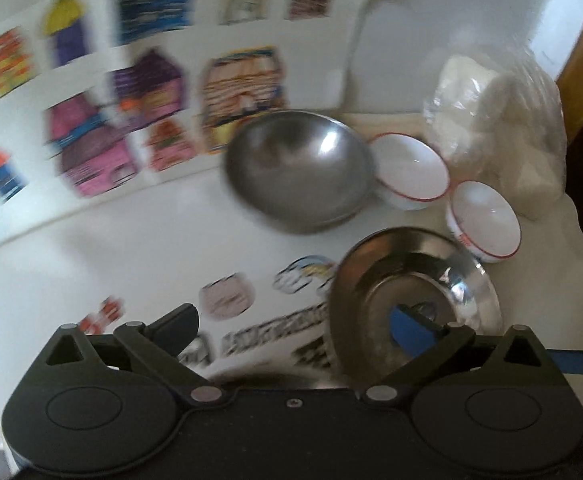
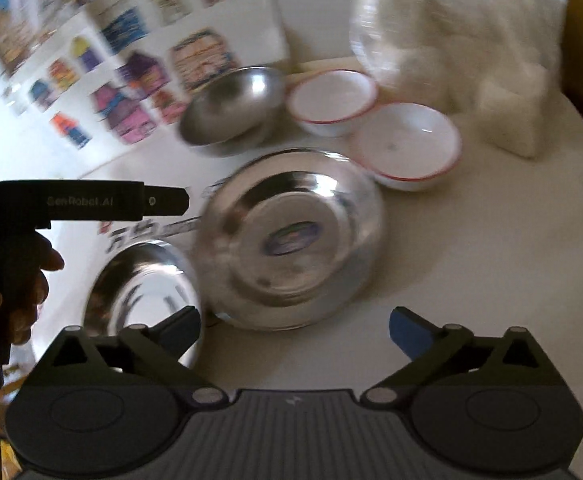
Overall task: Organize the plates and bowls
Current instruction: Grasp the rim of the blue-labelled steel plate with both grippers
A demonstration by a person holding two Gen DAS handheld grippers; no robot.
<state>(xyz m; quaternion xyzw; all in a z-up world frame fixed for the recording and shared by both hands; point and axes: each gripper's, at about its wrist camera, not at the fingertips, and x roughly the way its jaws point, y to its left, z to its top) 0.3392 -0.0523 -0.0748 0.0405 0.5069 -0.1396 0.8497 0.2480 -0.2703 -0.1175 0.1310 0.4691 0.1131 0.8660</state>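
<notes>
In the left wrist view my left gripper (image 1: 295,328) stands wide open and holds nothing. Its blue right pad (image 1: 409,328) shows over the well of a steel plate (image 1: 411,296). Beyond lie a steel bowl (image 1: 299,172) and two white red-rimmed bowls (image 1: 409,170) (image 1: 485,222), all upright on the table. My right gripper (image 2: 295,330) is also wide open and empty, just short of the near rim of a large steel plate (image 2: 291,240). A second steel plate (image 2: 143,296) lies at its left finger. The steel bowl (image 2: 231,108) and the white bowls (image 2: 333,102) (image 2: 409,146) sit further back.
A clear plastic bag of white blocks (image 1: 503,120) (image 2: 471,40) stands at the back right. A sheet of colourful house pictures (image 1: 131,100) leans behind the bowls. A hand (image 2: 23,280) grips the black left tool (image 2: 91,200). White table cover (image 2: 491,260) spreads to the right.
</notes>
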